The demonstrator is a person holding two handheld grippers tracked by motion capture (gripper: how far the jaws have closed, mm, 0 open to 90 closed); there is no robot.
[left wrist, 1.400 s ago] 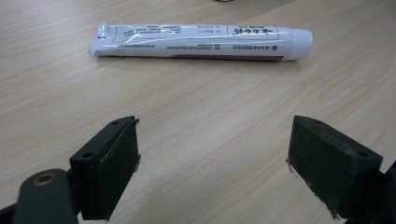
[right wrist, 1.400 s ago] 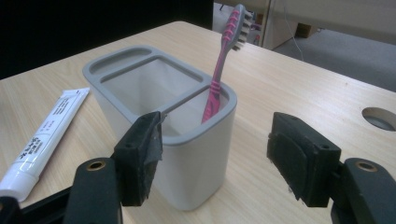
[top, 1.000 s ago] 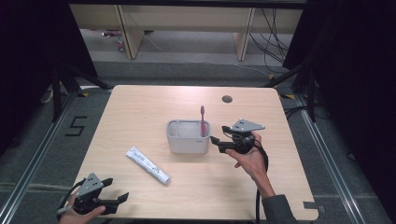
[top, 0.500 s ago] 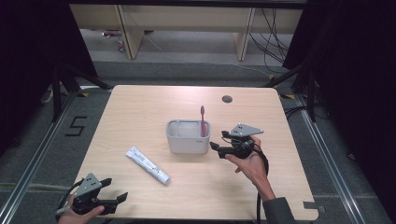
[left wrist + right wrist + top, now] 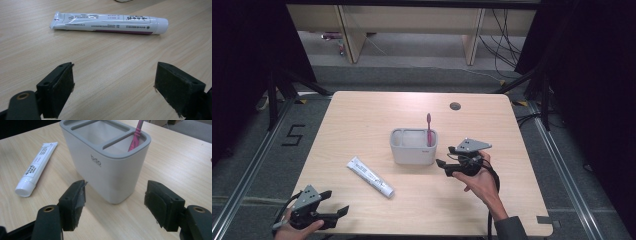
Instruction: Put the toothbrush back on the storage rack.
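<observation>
Right tongs (image 5: 446,156) released, empty, just beside holder (image 5: 413,148) mid-surface; pink toothbrush (image 5: 429,128) upright in its right compartment. Left tongs (image 5: 338,201) released at near-left corner. Toothpaste tube (image 5: 370,176) flat between, untouched.

A light wooden table (image 5: 362,115) carries a toothpaste tube (image 5: 370,176) and grey holder (image 5: 412,150).

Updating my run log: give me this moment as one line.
right tool: open, empty, facing holder | toothbrush: in holder's end slot | left tool: open, empty | toothpaste: flat on table
</observation>
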